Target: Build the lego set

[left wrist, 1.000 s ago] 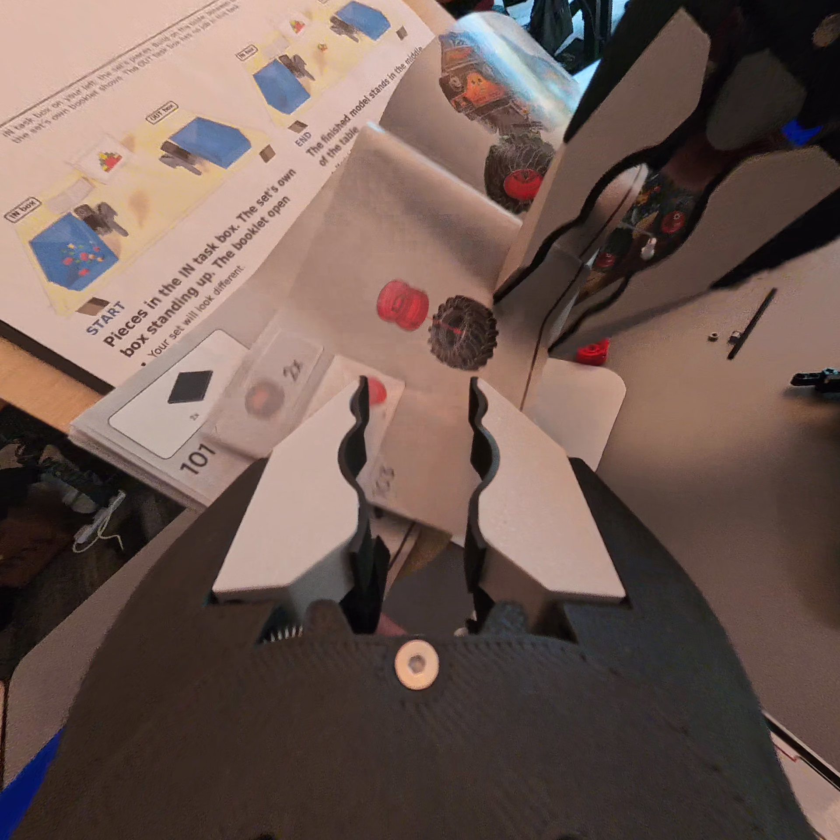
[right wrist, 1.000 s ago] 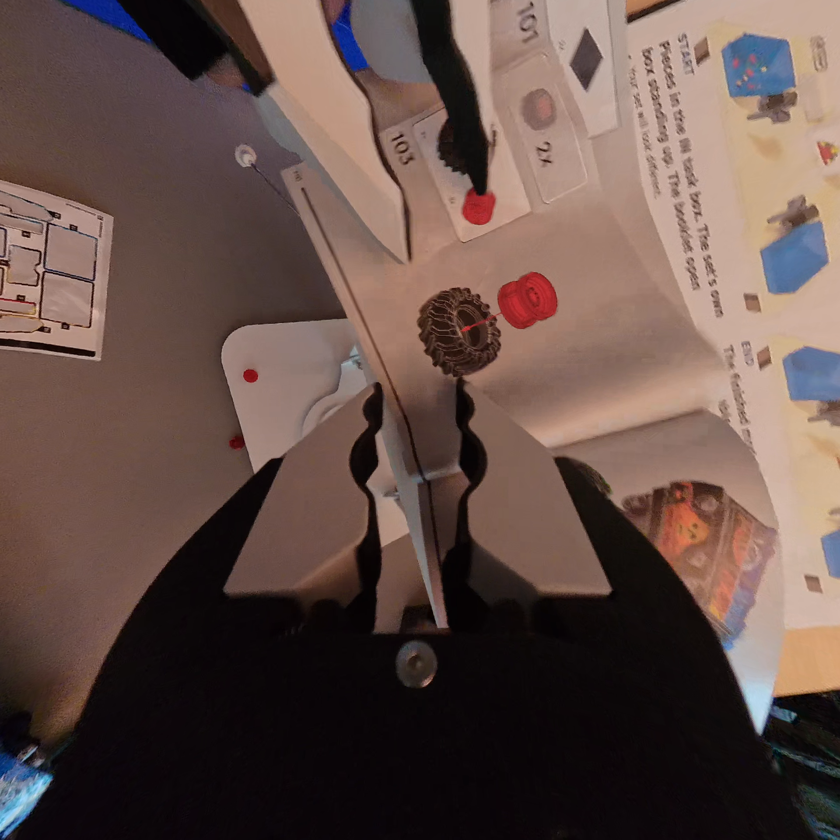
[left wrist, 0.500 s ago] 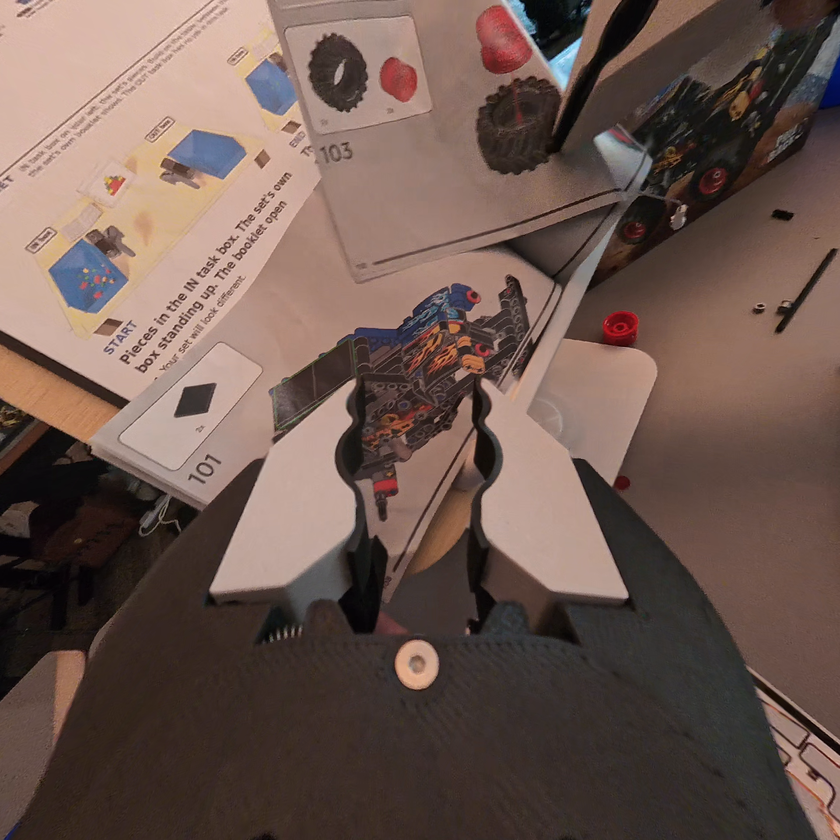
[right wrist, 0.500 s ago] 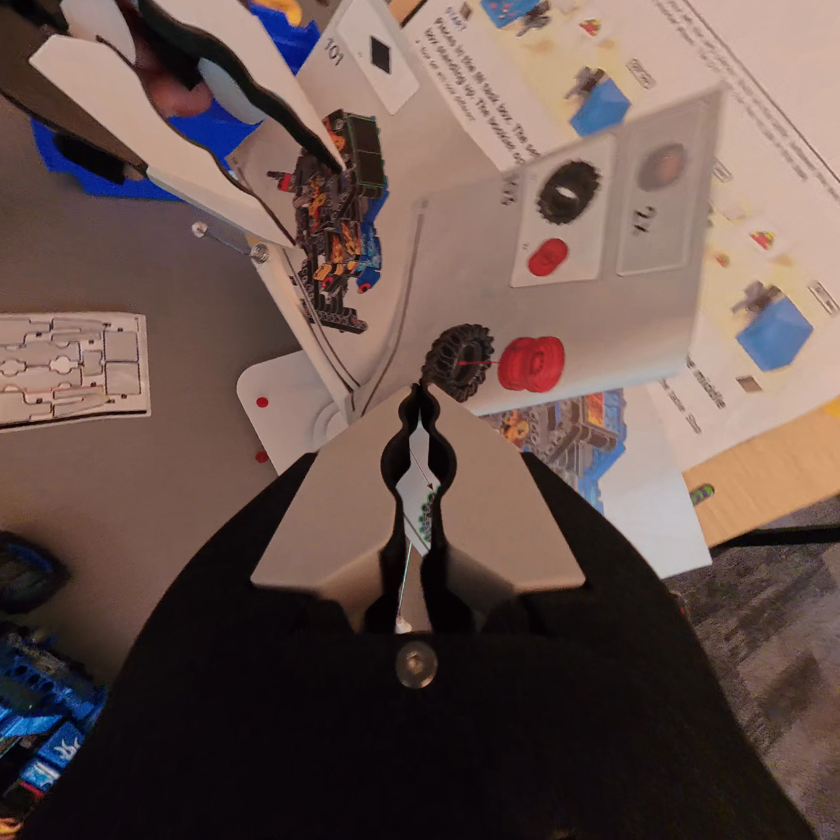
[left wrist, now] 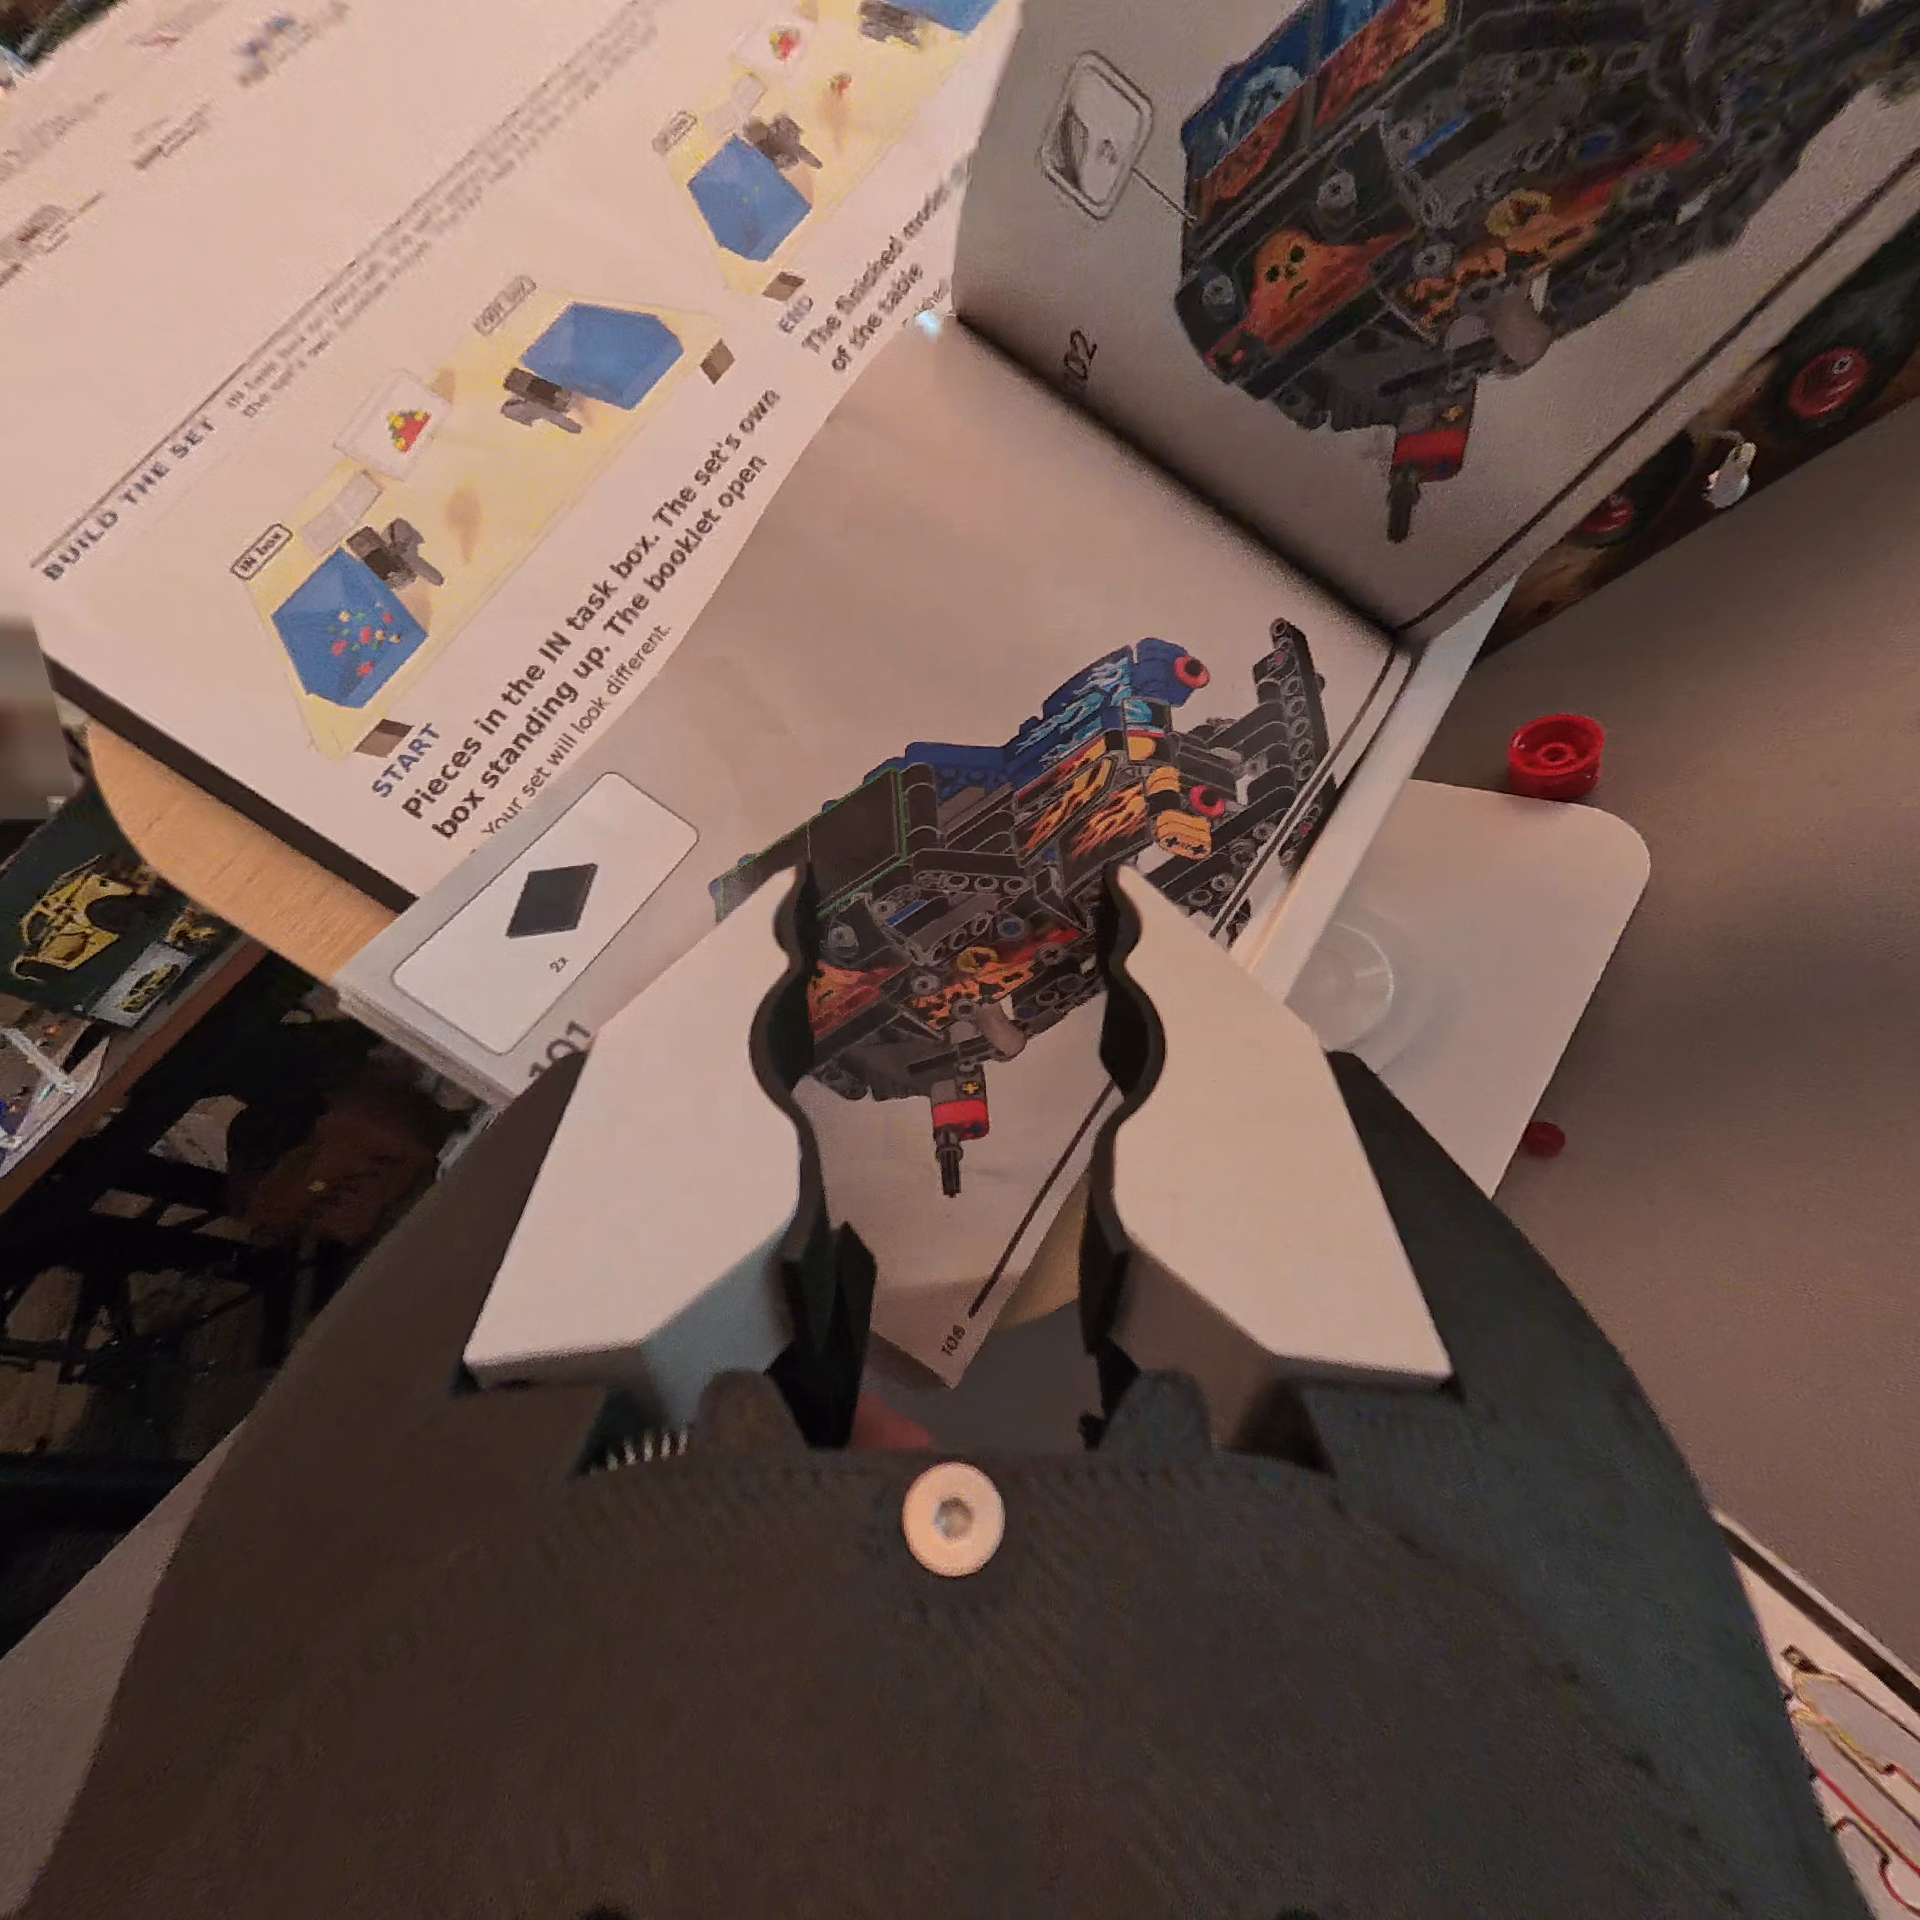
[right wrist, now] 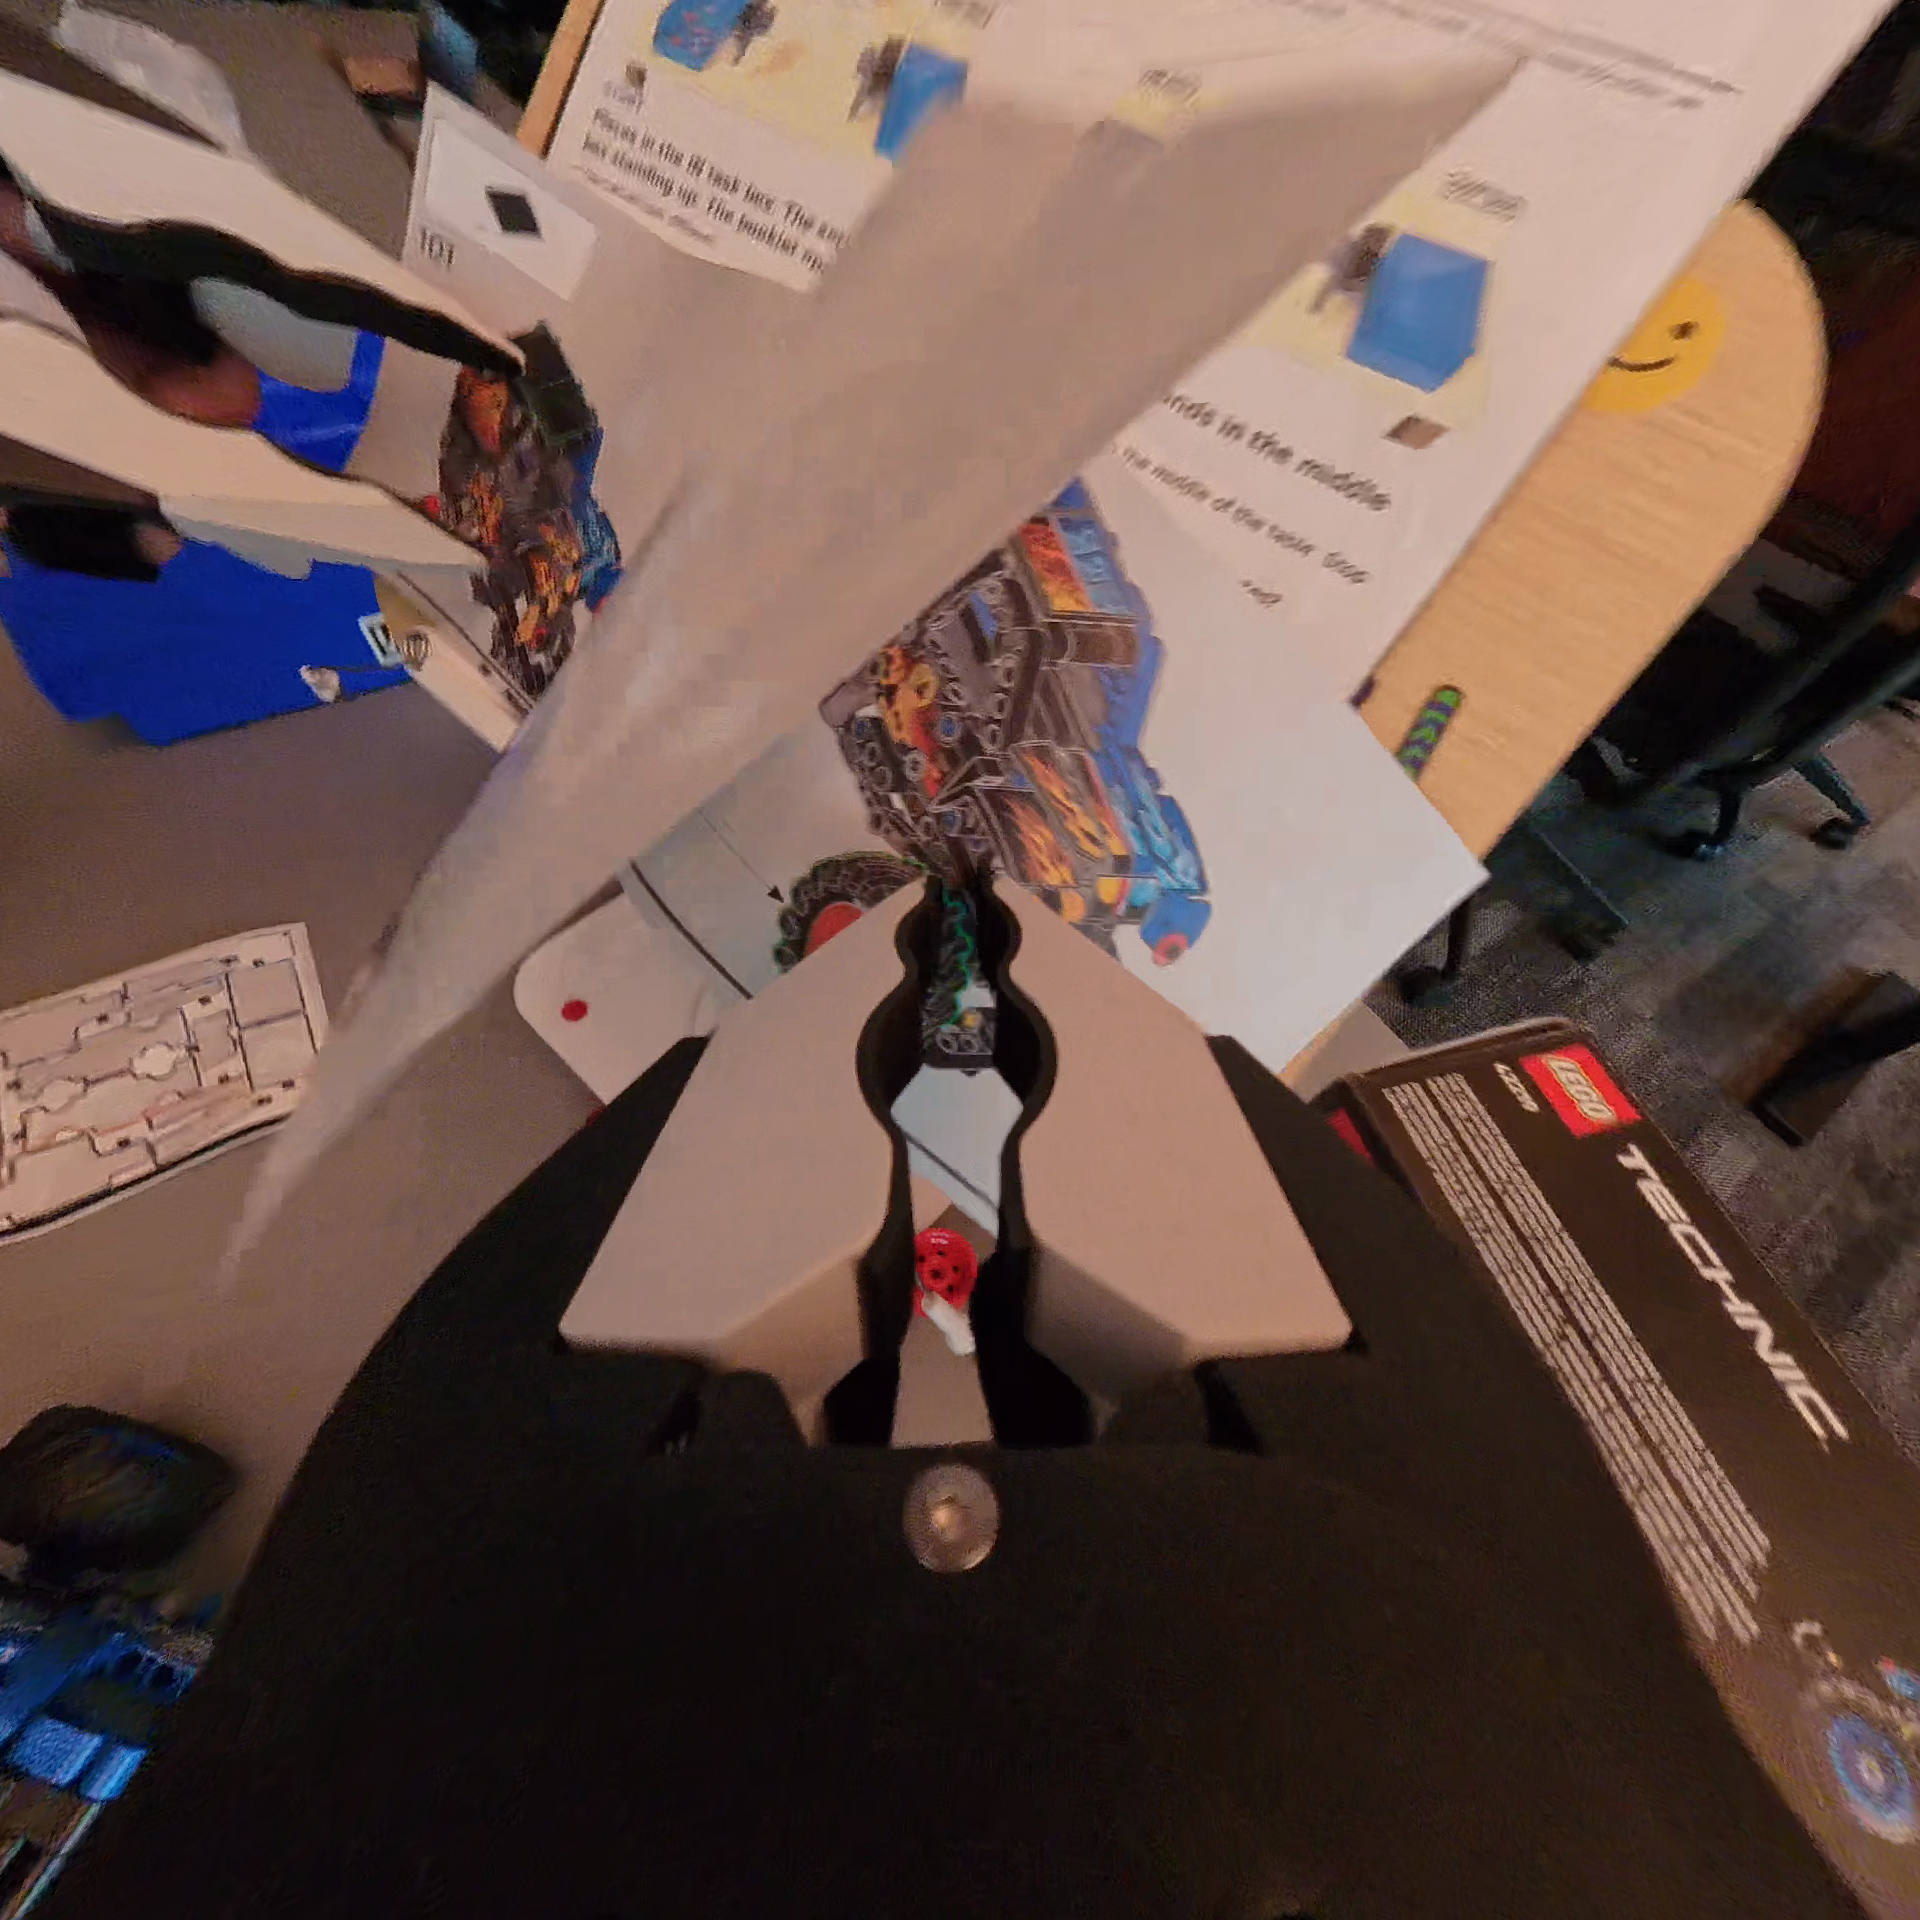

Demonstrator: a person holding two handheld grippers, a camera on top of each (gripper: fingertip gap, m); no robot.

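Not quoting wording, only where it sits. The booklet [left wrist: 997, 582] is showing step and page numbers on its grey pages. The white sheet [left wrist: 436, 312] just behind the booklet is carrying headings and captions. The black box [right wrist: 1621, 1309] beside the booklet is showing a red logo patch and white lettering.

Right tool [right wrist: 951, 914] lifted booklet page [right wrist: 831, 499] over, mid-turn.

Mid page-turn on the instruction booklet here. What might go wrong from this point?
1. The right hand-held gripper looks shut on a thin booklet page; pulling further may crease or tear it.
2. A blurred loose page stands mid-air and may flop back, hiding the step.
3. The open left hand-held gripper hovers above the booklet without pinning it, so it may slide toward the red wheel hub nearby.
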